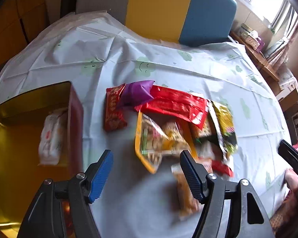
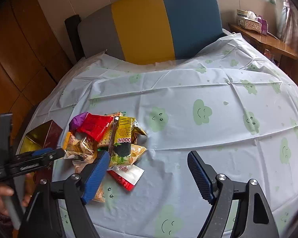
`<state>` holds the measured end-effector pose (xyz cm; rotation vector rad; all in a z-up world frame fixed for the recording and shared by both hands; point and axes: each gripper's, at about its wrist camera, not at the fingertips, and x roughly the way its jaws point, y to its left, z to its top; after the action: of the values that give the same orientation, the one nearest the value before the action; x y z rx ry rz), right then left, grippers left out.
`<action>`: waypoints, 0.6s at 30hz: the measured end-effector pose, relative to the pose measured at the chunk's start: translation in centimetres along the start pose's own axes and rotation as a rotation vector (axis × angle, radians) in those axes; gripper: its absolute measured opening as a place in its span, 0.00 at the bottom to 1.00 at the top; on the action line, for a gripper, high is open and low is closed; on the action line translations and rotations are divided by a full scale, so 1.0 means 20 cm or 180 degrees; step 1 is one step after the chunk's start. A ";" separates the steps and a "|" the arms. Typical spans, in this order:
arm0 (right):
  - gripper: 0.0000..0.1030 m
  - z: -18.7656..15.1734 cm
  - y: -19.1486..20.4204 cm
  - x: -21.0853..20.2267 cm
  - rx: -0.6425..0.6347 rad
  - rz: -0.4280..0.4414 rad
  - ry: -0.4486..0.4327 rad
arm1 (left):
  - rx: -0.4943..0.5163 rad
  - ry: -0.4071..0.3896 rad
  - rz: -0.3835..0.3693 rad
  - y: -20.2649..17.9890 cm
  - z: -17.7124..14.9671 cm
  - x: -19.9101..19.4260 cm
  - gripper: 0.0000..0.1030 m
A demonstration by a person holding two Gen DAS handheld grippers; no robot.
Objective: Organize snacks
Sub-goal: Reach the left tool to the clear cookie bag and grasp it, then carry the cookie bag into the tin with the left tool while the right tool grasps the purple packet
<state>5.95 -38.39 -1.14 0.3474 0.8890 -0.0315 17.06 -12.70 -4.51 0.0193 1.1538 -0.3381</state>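
Note:
A pile of snack packets (image 1: 180, 123) lies on the table: a red packet (image 1: 114, 109), a purple one (image 1: 138, 93), a long red one (image 1: 176, 103), a yellow-edged nut bag (image 1: 159, 138) and a yellow-green bag (image 1: 224, 125). The pile also shows in the right wrist view (image 2: 109, 138). A red box with a gold inside (image 1: 29, 119) holds a white packet (image 1: 51, 136). My left gripper (image 1: 146, 158) is open and empty, above the table between box and pile. My right gripper (image 2: 149, 162) is open and empty, right of the pile.
The table wears a pale blue cloth with green clouds (image 2: 208, 119). A chair back in grey, yellow and blue (image 2: 149, 23) stands behind it. A wooden shelf with tissue boxes (image 2: 250, 21) is at the far right. The left gripper shows in the right wrist view (image 2: 29, 158).

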 end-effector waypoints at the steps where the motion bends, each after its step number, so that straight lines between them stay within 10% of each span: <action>1: 0.80 0.00 0.00 0.00 -0.0002 0.0007 -0.0009 | -0.0009 0.0025 0.0003 -0.01 0.02 0.03 0.69; 7: 0.80 0.01 0.01 0.00 -0.0021 0.0016 -0.0020 | -0.0008 0.0201 -0.0060 -0.04 0.05 0.21 0.68; 11: 0.80 0.01 0.02 0.00 -0.0076 -0.0007 -0.0043 | 0.0022 -0.0055 -0.0222 -0.05 0.03 0.16 0.37; 18: 0.80 -0.01 0.06 0.02 -0.0254 -0.0080 -0.0024 | 0.0164 -0.0370 -0.0207 -0.04 -0.09 -0.05 0.27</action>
<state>6.13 -37.12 -1.20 0.2615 0.8847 -0.0206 14.81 -12.87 -4.33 0.0071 1.0320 -0.4213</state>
